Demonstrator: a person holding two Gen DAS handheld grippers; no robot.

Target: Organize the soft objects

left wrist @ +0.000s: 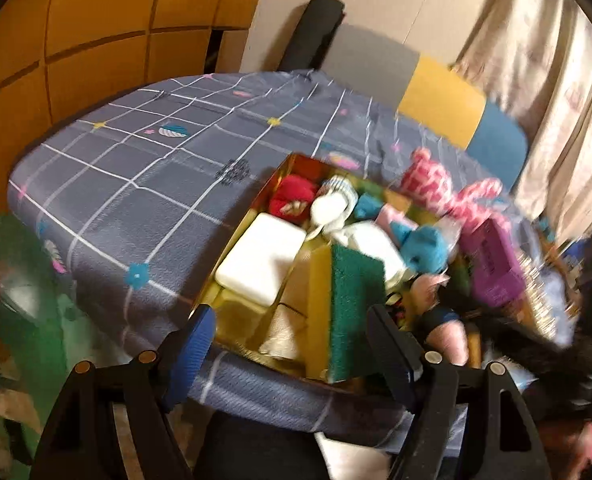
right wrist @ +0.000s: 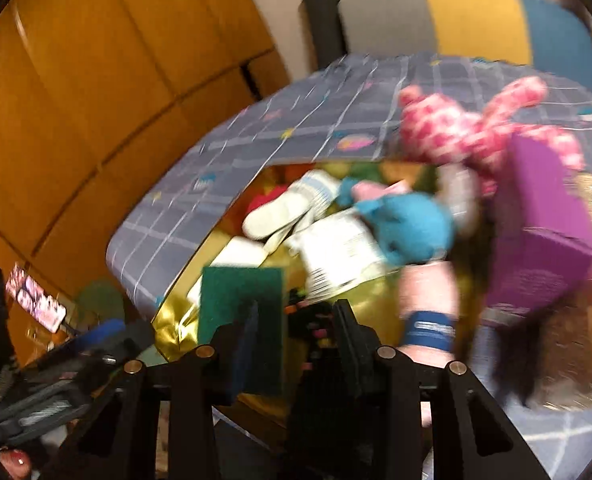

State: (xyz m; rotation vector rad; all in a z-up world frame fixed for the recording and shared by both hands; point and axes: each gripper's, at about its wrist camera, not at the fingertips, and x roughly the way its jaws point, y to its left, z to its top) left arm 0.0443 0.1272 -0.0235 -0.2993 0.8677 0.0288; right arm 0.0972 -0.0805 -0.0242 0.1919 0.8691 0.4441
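so the right gripper point(right wrist: 296, 328) is sitting low over the gold box point(left wrist: 232, 236) on the checked tablecloth point(left wrist: 136, 168), jaws partly apart, left finger against the green and yellow scouring sponge point(right wrist: 240, 300), though i can't tell if it's pinched. the left gripper point(left wrist: 292, 336) is hanging wide open with nothing in it. the pink plush toy point(right wrist: 468, 128) is lying beside a purple box point(right wrist: 540, 232).

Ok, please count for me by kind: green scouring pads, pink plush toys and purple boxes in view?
Green scouring pad: 1
Pink plush toy: 1
Purple box: 1
Total: 3
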